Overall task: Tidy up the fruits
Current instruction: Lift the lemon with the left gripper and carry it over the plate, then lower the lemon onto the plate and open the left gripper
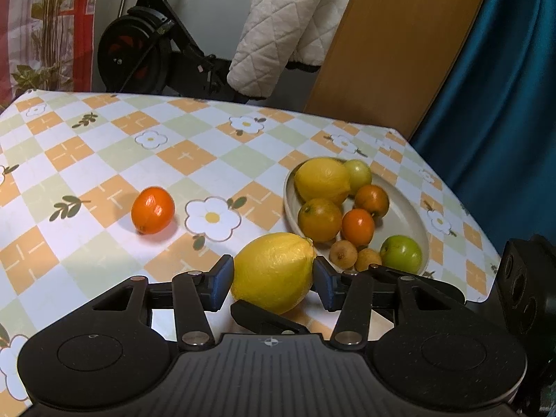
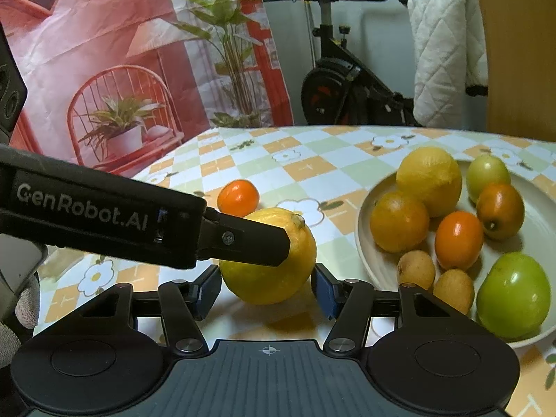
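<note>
Bench [image 1: 104, 146], covered in orange, green and white checked cloth with daisy print: carries all items listed. Black exercise bike [image 1: 146, 48] with white quilted blanket [image 1: 292, 24] draped over it: stood behind the bench.

Cream oval plate [image 1: 290, 205], near right bench edge: one yellow lemon, one dull orange citrus, two small oranges, two green round fruits and two small tan fruits are held.

Large yellow lemon [image 1: 274, 271]: set on the bench just beside the plate. Left claw [image 1: 274, 279] is clamped on its sides; right claw [image 2: 267, 290] flanks it, pad contact cannot be told.

Small glossy orange fruit [image 1: 153, 210]: left alone on open cloth.
</note>
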Demonstrator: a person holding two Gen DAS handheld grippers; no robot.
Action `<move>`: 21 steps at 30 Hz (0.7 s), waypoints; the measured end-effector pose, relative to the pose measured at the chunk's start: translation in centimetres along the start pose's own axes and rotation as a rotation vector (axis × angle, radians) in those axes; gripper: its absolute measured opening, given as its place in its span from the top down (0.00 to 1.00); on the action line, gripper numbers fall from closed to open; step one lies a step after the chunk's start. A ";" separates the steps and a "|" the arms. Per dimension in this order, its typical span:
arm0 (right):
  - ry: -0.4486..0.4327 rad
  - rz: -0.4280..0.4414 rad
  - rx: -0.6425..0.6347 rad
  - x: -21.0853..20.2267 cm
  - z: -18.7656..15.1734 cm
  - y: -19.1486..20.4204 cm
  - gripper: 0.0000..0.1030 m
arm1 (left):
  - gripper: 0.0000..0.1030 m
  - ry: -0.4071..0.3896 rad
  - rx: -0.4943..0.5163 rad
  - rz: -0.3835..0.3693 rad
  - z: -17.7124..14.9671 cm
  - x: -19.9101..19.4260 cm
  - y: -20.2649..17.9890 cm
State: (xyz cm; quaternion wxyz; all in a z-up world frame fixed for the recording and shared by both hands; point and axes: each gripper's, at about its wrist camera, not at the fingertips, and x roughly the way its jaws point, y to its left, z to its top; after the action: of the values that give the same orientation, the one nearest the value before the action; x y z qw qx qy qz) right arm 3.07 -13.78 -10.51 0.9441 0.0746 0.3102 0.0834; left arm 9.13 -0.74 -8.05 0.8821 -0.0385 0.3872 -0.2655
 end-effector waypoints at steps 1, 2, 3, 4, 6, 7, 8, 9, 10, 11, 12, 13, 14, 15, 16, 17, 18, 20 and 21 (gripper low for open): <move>-0.007 -0.001 -0.002 -0.2 0.1 0.0 0.49 | 0.49 -0.004 0.003 -0.003 0.2 -0.1 -0.2; -0.015 -0.002 -0.003 -0.5 0.3 -0.1 0.49 | 0.49 -0.008 0.010 -0.005 0.3 -0.2 -0.4; -0.021 -0.004 -0.005 -0.8 0.4 -0.1 0.49 | 0.49 -0.011 0.016 -0.006 0.5 -0.3 -0.7; -0.027 -0.009 -0.007 -1.0 0.6 -0.2 0.49 | 0.49 -0.014 0.023 -0.009 0.6 -0.3 -1.0; -0.042 -0.019 -0.006 -1.6 0.8 -0.5 0.49 | 0.49 -0.019 0.040 -0.013 0.9 -0.4 -1.7; -0.050 -0.025 -0.005 -1.9 0.9 -0.7 0.49 | 0.49 -0.022 0.049 -0.016 1.2 -0.4 -2.1; -0.059 -0.031 -0.005 -2.2 1.1 -0.9 0.49 | 0.49 -0.025 0.059 -0.020 1.3 -0.4 -2.5; -0.068 -0.038 -0.006 -2.6 1.2 -1.2 0.49 | 0.49 -0.028 0.070 -0.025 1.6 -0.3 -3.0; -0.078 -0.047 -0.007 -2.9 1.3 -1.5 0.49 | 0.49 -0.030 0.081 -0.030 1.9 -0.2 -3.5; -0.089 -0.057 -0.007 -3.4 1.4 -1.9 0.49 | 0.49 -0.032 0.091 -0.035 2.1 -0.1 -3.9; -0.098 -0.066 -0.004 -3.7 1.5 -2.3 0.49 | 0.49 -0.034 0.101 -0.040 2.4 0.0 -4.4; -0.106 -0.076 0.000 -4.0 1.7 -2.7 0.49 | 0.49 -0.037 0.112 -0.047 2.7 0.3 -5.0; -0.115 -0.086 0.006 -4.3 1.9 -3.2 0.49 | 0.49 -0.039 0.124 -0.054 3.0 0.6 -5.5; -0.123 -0.098 0.014 -4.6 2.1 -3.8 0.49 | 0.49 -0.040 0.133 -0.063 3.3 0.9 -6.1; -0.129 -0.108 0.023 -4.9 2.2 -4.4 0.49 | 0.49 -0.040 0.138 -0.071 3.6 1.2 -6.6; -0.136 -0.120 0.034 -5.3 2.3 -5.1 0.49 | 0.49 -0.038 0.145 -0.081 3.8 1.6 -7.2; -0.141 -0.131 0.044 -5.6 2.3 -5.8 0.49 | 0.49 -0.035 0.153 -0.091 4.1 2.0 -7.8; -0.151 -0.157 0.063 -6.3 2.3 -7.1 0.49 | 0.50 -0.029 0.171 -0.110 4.4 3.0 -9.1; -0.154 -0.170 0.076 -6.6 2.2 -7.7 0.49 | 0.50 -0.024 0.182 -0.118 4.6 3.4 -9.8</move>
State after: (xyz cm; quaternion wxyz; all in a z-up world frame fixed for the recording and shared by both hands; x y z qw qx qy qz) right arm 0.00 -22.88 -6.47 0.9653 0.0898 0.2448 -0.0148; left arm 9.98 -11.41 -4.40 0.8694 0.0158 0.3478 -0.3505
